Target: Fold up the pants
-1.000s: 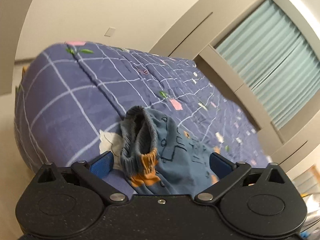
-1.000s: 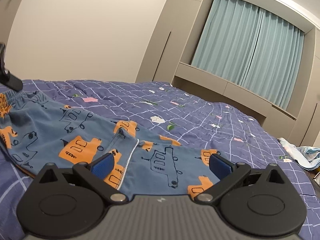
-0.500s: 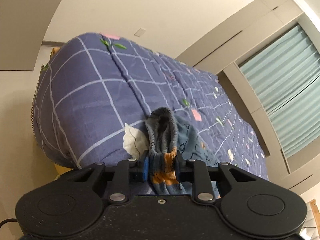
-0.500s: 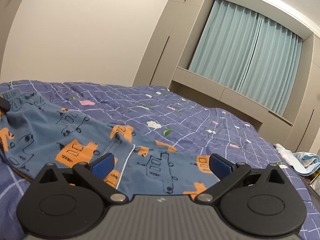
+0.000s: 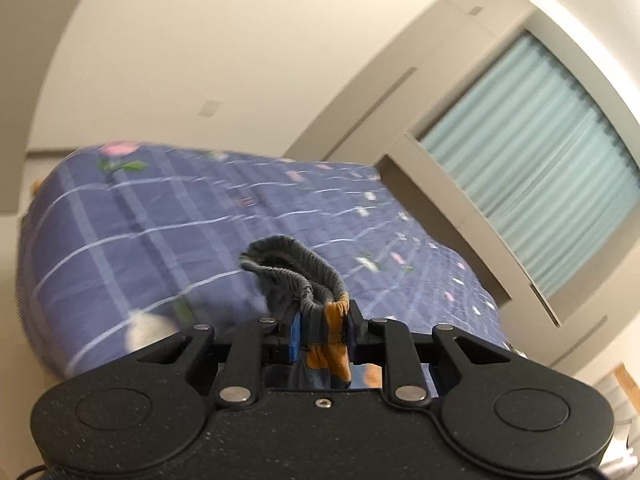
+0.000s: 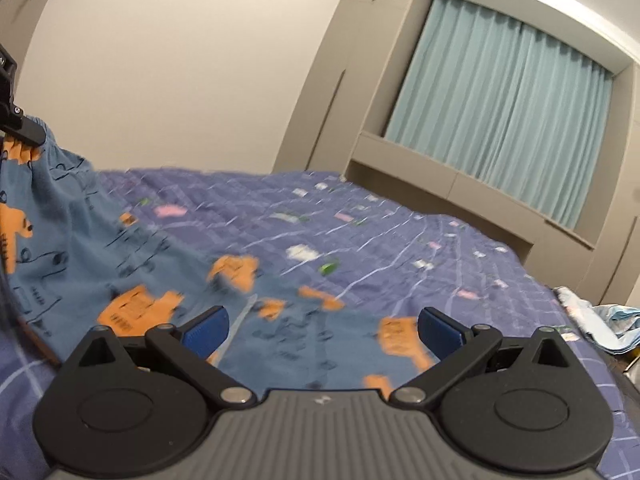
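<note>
Blue pants (image 6: 120, 248) with orange and black vehicle prints lie on the bed. My left gripper (image 5: 320, 330) is shut on their gathered elastic waistband (image 5: 304, 276) and holds it lifted above the bed; it shows at the far left of the right wrist view (image 6: 20, 128). The cloth hangs from there down toward the bed. My right gripper (image 6: 322, 328) is open, low over the leg part of the pants, with cloth between the blue pads (image 6: 206, 326) but not pinched.
The bed has a purple checked quilt (image 6: 400, 240); its edge (image 5: 36, 280) drops off at left. A light crumpled cloth (image 6: 600, 316) lies at the far right. A wall and teal curtains (image 6: 500, 120) stand behind the bed.
My left gripper closed on the waistband and lifted it up. The pants now slope up to the left. My right gripper stayed open over the legs.
</note>
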A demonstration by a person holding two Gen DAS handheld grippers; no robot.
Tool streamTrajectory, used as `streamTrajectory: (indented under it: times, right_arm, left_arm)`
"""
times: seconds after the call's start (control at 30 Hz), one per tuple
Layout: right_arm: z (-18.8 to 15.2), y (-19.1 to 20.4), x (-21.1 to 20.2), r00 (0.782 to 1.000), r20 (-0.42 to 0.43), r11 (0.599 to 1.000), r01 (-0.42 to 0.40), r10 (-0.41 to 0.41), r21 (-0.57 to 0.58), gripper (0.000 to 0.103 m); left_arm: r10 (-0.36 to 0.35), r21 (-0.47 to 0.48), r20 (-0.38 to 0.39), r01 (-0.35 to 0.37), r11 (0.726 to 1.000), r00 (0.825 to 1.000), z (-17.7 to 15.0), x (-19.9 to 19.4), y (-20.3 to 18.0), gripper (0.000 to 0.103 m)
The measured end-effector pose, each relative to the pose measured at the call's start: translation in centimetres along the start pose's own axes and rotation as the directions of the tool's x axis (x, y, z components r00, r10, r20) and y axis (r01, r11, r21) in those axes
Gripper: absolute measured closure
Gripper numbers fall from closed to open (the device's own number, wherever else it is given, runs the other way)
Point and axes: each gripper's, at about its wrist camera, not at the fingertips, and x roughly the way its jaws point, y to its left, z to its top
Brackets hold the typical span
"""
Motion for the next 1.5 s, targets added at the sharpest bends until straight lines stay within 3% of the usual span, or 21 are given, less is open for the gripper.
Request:
streamTrajectory:
  times: [0.13,0.33,0.57,0.83,0.93,1.0,1.1,1.2,1.27,1.4,1.5]
  right_arm:
    - [0.3,-3.7,-0.4,0.999,0.018,0.998,0.045,-0.046,0.045,0.000]
    - [-0.9,-9.4,-1.7,0.992,0.005,0.990,0.128,-0.129,0.061,0.000]
    - [-4.0,-15.4,-3.3,0.976,-0.048,0.972,0.216,-0.212,0.094,0.000]
    - [-6.9,-18.6,-3.7,0.967,-0.104,0.962,0.244,-0.232,0.120,0.000]
    - [-7.6,-19.1,-3.3,0.966,-0.123,0.962,0.242,-0.226,0.129,0.000]
    - [-7.9,-19.3,-3.0,0.966,-0.136,0.961,0.239,-0.221,0.139,0.000]
    - [-8.0,-19.7,-2.6,0.967,-0.146,0.961,0.231,-0.209,0.151,0.000]
    - [-7.9,-19.8,-2.5,0.968,-0.155,0.963,0.220,-0.197,0.155,0.000]
    - [-7.7,-19.9,-2.3,0.969,-0.154,0.964,0.215,-0.191,0.156,0.000]
    - [-6.6,-19.9,-1.7,0.979,-0.135,0.969,0.176,-0.154,0.172,0.000]
    - [-5.4,-19.9,-1.0,0.994,-0.110,0.969,0.056,-0.030,0.240,0.000]
  left_arm:
    - [-0.060,0.118,-0.016,0.061,0.991,0.998,-0.2,0.7,-4.9,0.080]
    - [-0.145,0.265,-0.112,0.170,0.949,0.983,-2.6,2.8,-12.5,0.080]
    - [-0.145,0.390,-0.270,0.246,0.887,0.952,-8.2,6.8,-18.6,0.080]
    - [-0.085,0.481,-0.393,0.283,0.830,0.916,-13.9,11.4,-21.1,0.080]
    - [-0.051,0.495,-0.450,0.296,0.817,0.892,-15.8,13.1,-21.2,0.077]
    - [-0.043,0.483,-0.487,0.310,0.819,0.873,-16.6,13.8,-20.8,0.071]
    - [-0.069,0.438,-0.517,0.333,0.835,0.853,-16.6,13.7,-20.3,0.052]
    - [-0.074,0.409,-0.514,0.320,0.855,0.855,-15.5,13.1,-19.7,0.031]
    - [-0.064,0.405,-0.496,0.296,0.865,0.866,-14.6,12.5,-19.2,0.017]
    - [-0.011,0.452,-0.410,0.213,0.866,0.912,-12.7,10.7,-18.0,0.002]
    - [0.056,0.519,-0.359,0.149,0.842,0.932,-12.0,9.6,-17.0,0.001]
